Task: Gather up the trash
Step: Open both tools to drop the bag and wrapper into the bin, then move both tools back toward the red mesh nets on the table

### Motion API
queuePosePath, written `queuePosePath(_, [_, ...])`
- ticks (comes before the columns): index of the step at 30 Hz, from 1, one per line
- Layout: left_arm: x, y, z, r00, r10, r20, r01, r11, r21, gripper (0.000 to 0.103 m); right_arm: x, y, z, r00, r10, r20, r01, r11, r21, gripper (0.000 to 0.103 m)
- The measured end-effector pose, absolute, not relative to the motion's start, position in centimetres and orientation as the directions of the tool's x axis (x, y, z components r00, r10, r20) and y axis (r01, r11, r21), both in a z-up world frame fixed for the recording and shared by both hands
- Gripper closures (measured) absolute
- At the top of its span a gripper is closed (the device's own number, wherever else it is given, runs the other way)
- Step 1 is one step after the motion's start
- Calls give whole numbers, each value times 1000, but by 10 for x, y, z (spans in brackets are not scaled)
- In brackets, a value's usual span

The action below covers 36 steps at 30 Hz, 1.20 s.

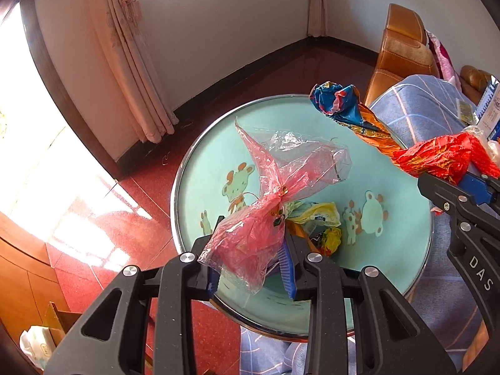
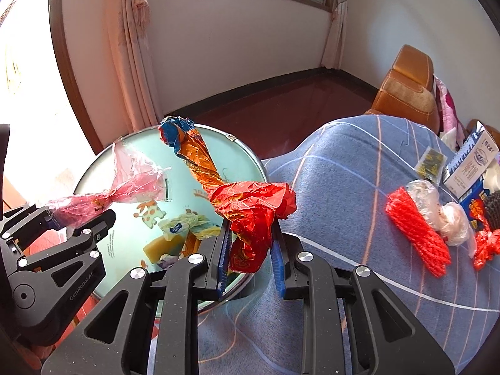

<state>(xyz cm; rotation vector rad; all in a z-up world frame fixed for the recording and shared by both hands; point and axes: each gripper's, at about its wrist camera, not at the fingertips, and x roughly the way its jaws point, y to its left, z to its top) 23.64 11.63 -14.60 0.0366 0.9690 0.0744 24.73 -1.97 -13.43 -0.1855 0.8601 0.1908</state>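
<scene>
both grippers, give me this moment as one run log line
left gripper: shut on pink wrapper | right gripper: shut on red wrapper | both above round table | trash left: yellow wrappers

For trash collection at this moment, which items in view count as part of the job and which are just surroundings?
Part of the job:
- pink crinkled plastic wrapper, held in left tongs
- red-orange twisted foil wrapper, held in right tongs
- yellow crumpled wrappers on round teal table

Surroundings:
- blue checked blanket
- orange leather sofa
- pink curtain
</scene>
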Motion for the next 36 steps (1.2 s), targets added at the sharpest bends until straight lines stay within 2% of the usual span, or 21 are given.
queuePosePath(2, [237,117,-148,559,79,-826,-44,997,65,71,251,-18,-138,618,107,-779,-252,965,-67,77])
queuePosePath(5, [235,118,-148,557,76,-827,-38,997,66,69,251,-18,-139,612,126,-781,-261,964,-49,65])
queuePosePath(7, [232,117,-147,561,84,-823,-40,996,74,64,248,-19,-137,618,133,-775,-268,962,-49,62])
queuePosePath(12, [226,115,-138,585,108,-804,-41,994,104,43,239,-31,-124,647,128,-752,-245,969,-45,58])
queuePosePath(15, [220,112,-131,604,135,-785,-57,990,127,27,229,-48,-112,678,117,-726,-201,979,-31,54])
queuePosePath(16, [218,111,-129,610,140,-780,-60,990,131,25,224,-54,-108,688,114,-716,-186,982,-23,51])
queuePosePath(22, [204,98,-116,633,145,-760,-59,988,140,17,199,-84,-96,719,93,-688,-136,991,-9,39])
queuePosePath(29, [190,80,-107,646,138,-750,-42,988,146,14,179,-117,-96,727,38,-685,-67,998,-15,38])
queuePosePath(36, [177,55,-98,666,122,-736,-9,988,156,9,161,-141,-93,740,6,-673,-25,1000,-18,27])
